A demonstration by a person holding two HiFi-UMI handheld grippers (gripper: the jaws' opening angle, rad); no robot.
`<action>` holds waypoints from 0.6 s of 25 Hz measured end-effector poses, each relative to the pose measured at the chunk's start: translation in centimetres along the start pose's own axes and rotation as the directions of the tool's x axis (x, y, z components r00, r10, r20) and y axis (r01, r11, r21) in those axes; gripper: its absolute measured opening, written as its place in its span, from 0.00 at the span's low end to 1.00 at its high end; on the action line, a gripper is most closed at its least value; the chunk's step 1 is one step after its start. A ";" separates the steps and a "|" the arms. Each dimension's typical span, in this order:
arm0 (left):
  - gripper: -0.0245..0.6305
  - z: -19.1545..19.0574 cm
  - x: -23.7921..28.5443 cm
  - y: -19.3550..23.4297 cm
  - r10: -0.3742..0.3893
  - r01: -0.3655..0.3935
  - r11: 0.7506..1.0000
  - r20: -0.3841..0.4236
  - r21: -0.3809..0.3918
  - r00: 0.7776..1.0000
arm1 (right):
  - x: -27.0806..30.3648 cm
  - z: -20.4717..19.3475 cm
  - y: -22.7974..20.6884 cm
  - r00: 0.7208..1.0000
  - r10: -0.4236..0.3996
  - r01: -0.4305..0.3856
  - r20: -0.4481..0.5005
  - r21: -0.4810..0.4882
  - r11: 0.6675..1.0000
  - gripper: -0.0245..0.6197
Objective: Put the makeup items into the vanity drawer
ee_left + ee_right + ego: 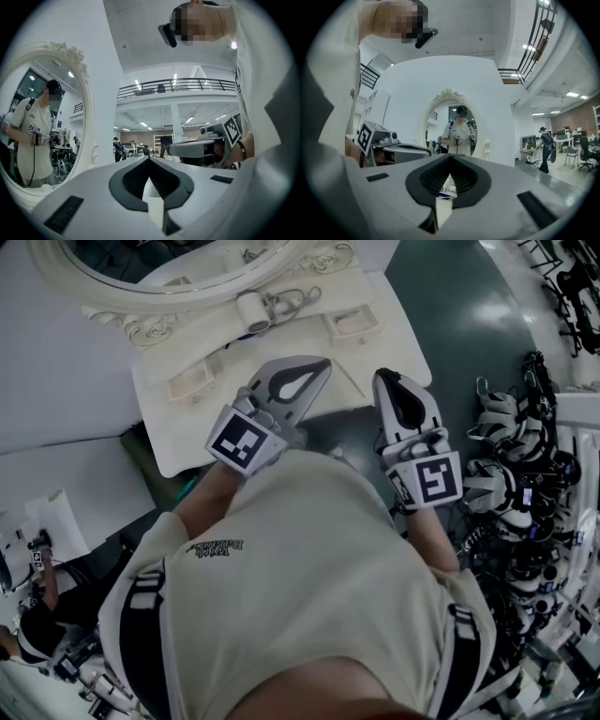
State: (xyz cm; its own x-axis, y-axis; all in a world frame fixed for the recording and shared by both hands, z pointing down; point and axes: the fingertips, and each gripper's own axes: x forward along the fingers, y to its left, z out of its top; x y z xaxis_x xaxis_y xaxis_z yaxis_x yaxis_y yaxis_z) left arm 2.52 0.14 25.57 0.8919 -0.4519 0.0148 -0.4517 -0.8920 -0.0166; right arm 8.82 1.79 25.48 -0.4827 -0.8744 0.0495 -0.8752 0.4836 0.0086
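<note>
A white vanity with an oval mirror stands in front of me; its drawer fronts look closed. On its top lie a small white cylinder and a metal eyelash curler. My left gripper is held level over the vanity's front edge, shut, with nothing in it. My right gripper hovers beside it to the right, also shut and empty. In the left gripper view the jaws meet at the tips beside the mirror. The right gripper view faces the mirror.
A white table adjoins the vanity on the left. On the floor to the right lies a pile of spare grippers and cables. My torso fills the lower half of the head view. People stand far off in the room.
</note>
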 end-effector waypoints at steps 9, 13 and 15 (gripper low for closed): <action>0.05 -0.4 -0.8 0.5 0.015 -0.015 1.000 0.004 -0.002 1.000 | 0.2 0.1 1.0 1.000 0.013 -0.013 -0.001 0.007 1.000 0.05; 0.04 -0.5 -1.4 0.9 0.040 -0.040 0.999 -0.001 -0.026 0.999 | -0.1 0.1 1.9 0.999 0.042 -0.042 0.002 0.015 0.999 0.05; 0.05 -0.6 -1.5 1.2 0.045 -0.045 0.998 -0.001 -0.038 0.999 | -0.1 -0.2 1.8 0.999 0.043 -0.043 -0.010 0.019 0.999 0.05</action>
State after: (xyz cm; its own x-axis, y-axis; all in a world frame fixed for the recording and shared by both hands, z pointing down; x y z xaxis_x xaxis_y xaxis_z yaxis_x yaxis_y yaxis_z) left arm 0.60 -0.28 26.14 0.8707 -0.4916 0.0147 -0.4919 -0.8704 0.0208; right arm 7.25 2.74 25.68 -0.5199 -0.8521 0.0599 -0.8540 0.5202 -0.0121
